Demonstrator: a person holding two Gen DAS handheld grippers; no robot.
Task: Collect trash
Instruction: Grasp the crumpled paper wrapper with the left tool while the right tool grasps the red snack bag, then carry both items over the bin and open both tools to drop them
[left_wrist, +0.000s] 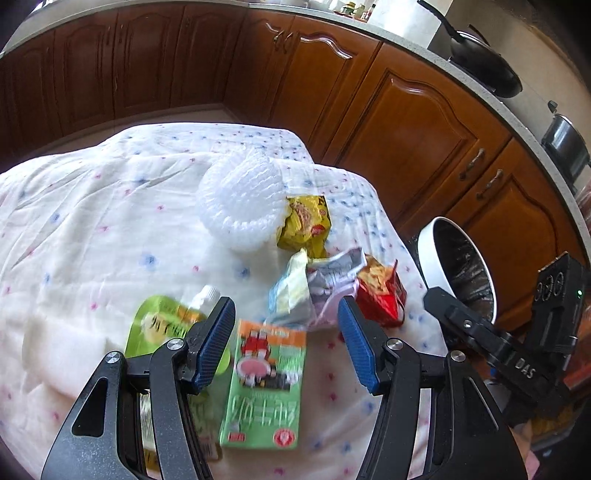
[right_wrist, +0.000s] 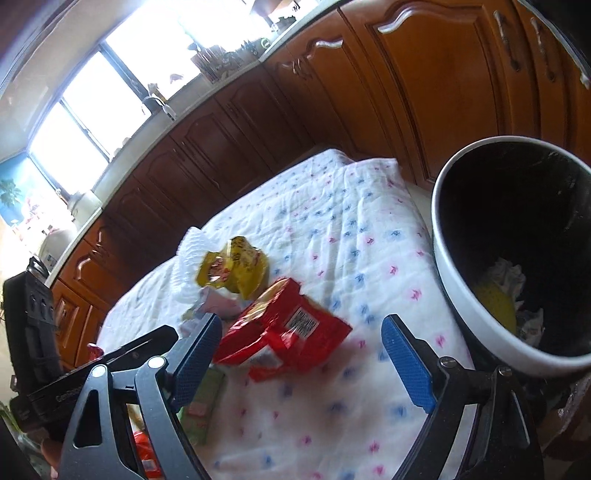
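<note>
Green carton left view only, bin contents right view

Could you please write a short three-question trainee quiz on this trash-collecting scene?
1. True or false: the right claw grips the red wrapper.
2. Which lies between the left claw's fingers: A) yellow wrapper, B) green carton, C) white foam net?
3. Fill in: the bin already holds something ____ and crumpled paper.

Key: 1 false, it is open; 2 B; 3 yellow.

Wrappers, carton on floral cloth
</note>
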